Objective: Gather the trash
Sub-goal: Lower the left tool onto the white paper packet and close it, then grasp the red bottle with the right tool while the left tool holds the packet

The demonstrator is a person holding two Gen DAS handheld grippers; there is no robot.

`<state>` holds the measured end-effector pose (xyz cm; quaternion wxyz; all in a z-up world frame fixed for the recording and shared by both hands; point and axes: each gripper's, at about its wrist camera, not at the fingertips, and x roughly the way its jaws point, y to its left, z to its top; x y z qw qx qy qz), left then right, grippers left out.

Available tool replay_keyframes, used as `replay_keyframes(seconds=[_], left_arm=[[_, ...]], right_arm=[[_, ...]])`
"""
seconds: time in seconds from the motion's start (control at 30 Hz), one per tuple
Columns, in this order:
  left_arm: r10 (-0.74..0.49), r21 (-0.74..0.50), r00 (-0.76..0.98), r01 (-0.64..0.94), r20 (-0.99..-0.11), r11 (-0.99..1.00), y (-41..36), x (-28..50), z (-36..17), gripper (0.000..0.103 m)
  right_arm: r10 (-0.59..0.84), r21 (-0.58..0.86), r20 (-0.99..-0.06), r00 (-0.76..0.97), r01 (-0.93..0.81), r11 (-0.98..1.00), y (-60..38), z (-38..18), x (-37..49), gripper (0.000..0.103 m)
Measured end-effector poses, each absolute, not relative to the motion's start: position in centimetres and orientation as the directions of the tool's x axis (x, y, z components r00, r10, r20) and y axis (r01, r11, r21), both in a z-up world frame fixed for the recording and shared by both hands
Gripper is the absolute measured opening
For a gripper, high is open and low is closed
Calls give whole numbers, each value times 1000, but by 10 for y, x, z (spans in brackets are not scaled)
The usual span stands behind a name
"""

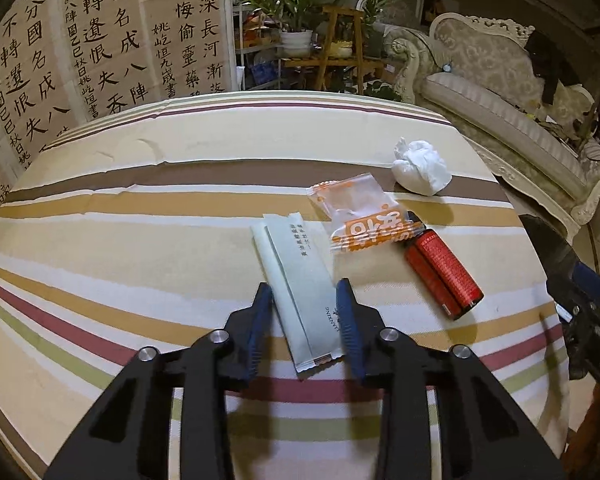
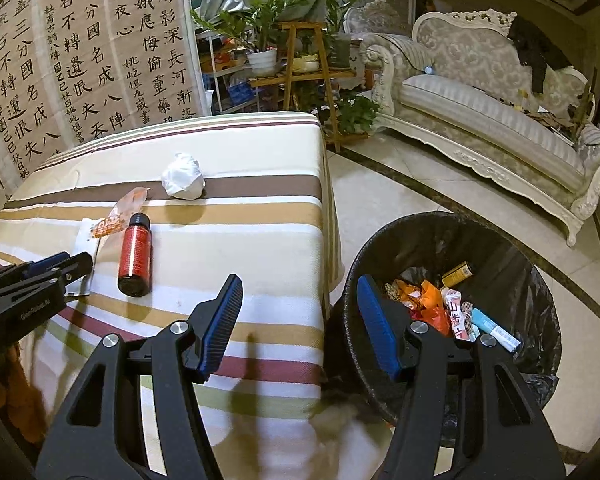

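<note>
We see the left claw [image 1: 304, 300] straddling a pale green flat sachet [image 1: 296, 292] lying on the striped-cloth counter [image 1: 140, 208]; its blue pads flank the sachet, and we cannot tell whether they press it. Just beyond lie an orange-printed clear plastic wrapper [image 1: 356, 212], a red bottle with a black cap [image 1: 440, 272] on its side, and a crumpled white tissue ball [image 1: 420, 168] nearer the counter's far right corner. Our right claw [image 2: 300, 320] hangs open and empty over the counter's right edge, beside a black-lined round trash bin [image 2: 540, 280] holding wrappers.
</note>
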<state>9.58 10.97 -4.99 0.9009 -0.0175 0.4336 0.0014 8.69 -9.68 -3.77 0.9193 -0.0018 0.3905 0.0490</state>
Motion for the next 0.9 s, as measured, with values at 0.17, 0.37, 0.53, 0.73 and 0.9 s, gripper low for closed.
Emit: replay_keyframes(seconds=[0.17,0.37,0.53,0.73,0.9], left_arm=[[-26,-35,642,-1,-767,999,114,91,-47,21],[-55,-74,654,0,-755,997,126,89,-44,9],[-68,-96,655,-6,-753,995,135,86,-40,9],[-76,-101,649,-2,-757,995,136,88,-40,30],[-75,-109,636,-14,-768,994,135,92,-45,54]], right_arm=[[100,32,-714,693,-110,993,-88,-33,87,58],[140,35,-717,682,-166,986,-66,-32,91,58],[168,42,-720,673,-199,979,-50,-31,93,58],[172,41,-725,667,-209,977,-44,-32,93,58],[170,39,-730,662,-208,977,-43,-35,93,58]])
